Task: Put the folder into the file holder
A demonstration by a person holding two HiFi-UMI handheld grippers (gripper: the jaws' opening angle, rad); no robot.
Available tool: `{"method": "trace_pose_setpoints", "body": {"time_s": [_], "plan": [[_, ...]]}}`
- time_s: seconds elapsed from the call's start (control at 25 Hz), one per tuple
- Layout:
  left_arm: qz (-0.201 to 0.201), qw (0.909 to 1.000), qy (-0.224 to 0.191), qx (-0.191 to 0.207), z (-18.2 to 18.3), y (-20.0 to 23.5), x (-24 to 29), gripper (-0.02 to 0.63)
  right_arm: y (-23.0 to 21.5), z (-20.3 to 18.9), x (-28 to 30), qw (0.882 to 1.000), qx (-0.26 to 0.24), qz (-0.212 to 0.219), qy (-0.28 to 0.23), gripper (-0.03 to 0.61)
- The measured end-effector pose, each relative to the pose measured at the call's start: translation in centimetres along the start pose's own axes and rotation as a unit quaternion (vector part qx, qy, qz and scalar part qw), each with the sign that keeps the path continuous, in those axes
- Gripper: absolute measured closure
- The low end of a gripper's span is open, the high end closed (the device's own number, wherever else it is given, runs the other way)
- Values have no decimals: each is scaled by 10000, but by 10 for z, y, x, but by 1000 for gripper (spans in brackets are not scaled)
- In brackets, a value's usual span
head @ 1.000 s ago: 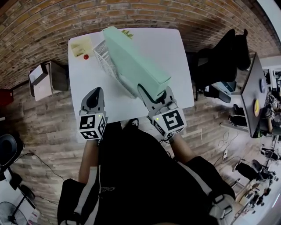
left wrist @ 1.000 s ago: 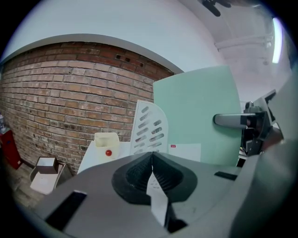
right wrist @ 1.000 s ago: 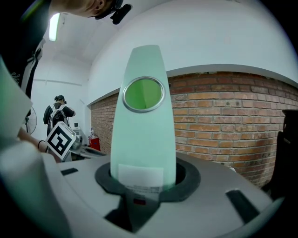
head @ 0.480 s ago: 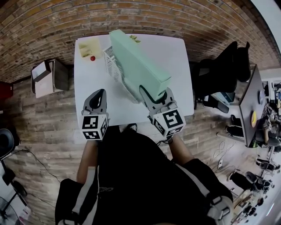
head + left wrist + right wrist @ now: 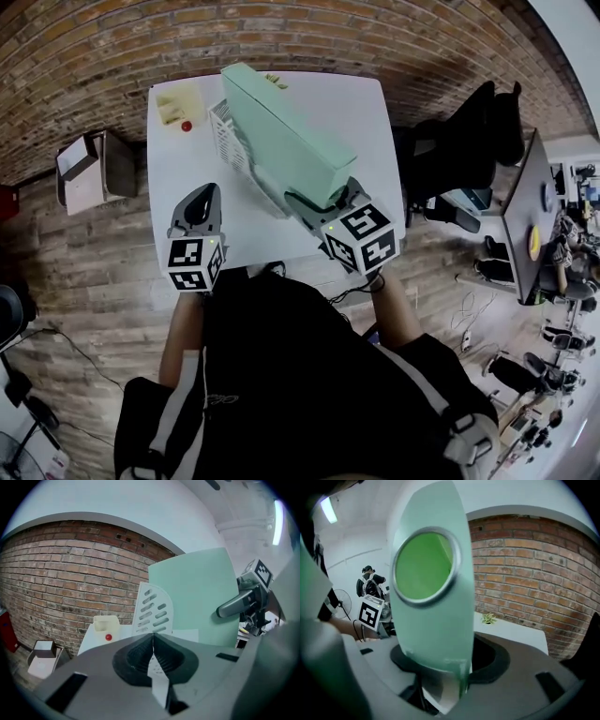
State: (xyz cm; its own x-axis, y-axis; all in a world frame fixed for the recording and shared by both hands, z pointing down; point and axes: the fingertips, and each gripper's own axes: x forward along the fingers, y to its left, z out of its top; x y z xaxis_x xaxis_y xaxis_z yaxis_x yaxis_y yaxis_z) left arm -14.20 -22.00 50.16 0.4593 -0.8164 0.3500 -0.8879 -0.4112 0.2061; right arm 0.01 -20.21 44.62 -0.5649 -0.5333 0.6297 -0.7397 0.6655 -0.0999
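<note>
Green folder seems seated in the holder, the right gripper's jaws just opening around its spine; next, back straight off; left gripper closed, empty.

- A white table stands against a brick wall.
- A cream tub sits at the table's far left corner, with a small red ball just beside it.
- A small green plant sits at the table's far edge.
- An open box rests on the plank floor left of the table.
- Black chairs and a dark desk stand to the right.
</note>
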Motion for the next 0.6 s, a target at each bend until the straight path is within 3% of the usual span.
{"method": "trace_pose_setpoints", "body": {"time_s": [0.12,0.2,0.32,0.44,0.6], "plan": [[-63,10000,18,-6,-1,-5,3,591,5,-2,-2,9993,21,191,328,301],[-93,9999,40,-23,-3,-8,4,591,2,-4,-4,9985,-90,72,530,295],[-94,9999,70,-31,-6,-9,4,591,-6,-3,-9,9975,-254,-308,581,370],[-83,9999,85,-45,-7,-9,3,591,-10,-1,-14,9966,-322,-484,577,373],[-55,9999,126,-71,-11,-7,3,591,-10,-1,-14,9975,-277,-403,509,377]]}}
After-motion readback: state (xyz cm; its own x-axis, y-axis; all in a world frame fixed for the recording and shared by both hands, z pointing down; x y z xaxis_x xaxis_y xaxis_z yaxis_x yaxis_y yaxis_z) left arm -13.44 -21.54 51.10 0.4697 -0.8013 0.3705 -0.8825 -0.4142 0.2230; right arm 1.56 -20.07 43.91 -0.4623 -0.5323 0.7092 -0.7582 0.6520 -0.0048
